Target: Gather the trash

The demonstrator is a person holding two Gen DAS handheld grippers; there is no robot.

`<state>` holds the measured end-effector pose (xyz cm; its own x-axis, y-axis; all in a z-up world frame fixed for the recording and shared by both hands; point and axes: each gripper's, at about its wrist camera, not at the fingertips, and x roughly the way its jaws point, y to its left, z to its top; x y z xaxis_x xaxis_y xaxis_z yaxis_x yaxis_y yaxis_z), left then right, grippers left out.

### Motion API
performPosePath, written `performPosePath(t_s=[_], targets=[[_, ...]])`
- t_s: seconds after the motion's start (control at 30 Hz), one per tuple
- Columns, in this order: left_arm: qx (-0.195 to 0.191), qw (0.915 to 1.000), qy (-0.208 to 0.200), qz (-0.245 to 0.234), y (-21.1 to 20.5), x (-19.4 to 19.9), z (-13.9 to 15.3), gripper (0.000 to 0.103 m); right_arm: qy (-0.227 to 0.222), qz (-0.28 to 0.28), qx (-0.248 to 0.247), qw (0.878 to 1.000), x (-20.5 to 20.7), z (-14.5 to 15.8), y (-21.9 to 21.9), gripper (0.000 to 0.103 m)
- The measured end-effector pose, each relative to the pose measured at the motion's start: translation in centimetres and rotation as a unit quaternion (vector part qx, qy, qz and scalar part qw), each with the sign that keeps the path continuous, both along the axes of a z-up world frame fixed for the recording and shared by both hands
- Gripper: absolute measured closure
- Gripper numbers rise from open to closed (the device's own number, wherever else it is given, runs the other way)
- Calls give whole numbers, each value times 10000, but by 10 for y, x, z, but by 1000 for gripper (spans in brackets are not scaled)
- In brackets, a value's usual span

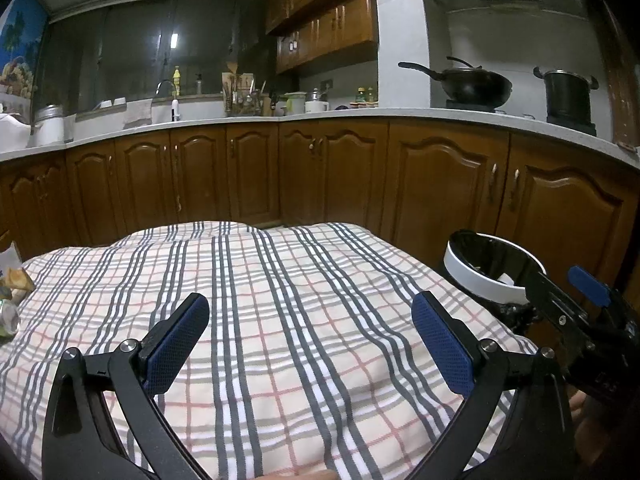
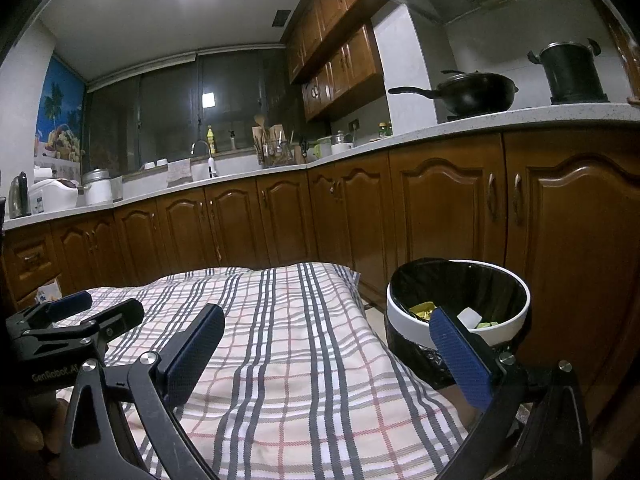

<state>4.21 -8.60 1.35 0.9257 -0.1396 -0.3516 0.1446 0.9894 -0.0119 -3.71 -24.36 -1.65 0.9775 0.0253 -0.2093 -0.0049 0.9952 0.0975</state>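
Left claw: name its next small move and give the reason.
Probably swing the left claw toward the wrappers at the cloth's left edge. Both claws are open and hold nothing, the right claw hangs near the trash bin, which already holds scraps, and that litter is the only trash showing on the checked cloth.
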Motion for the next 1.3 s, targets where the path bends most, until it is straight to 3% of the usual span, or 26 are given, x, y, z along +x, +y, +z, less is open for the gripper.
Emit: performPosePath(t_s=[1.3], targets=[[99,9999,-24,6,-2,-1,0,0,-67,60,41,10000,-6,6,5,0]])
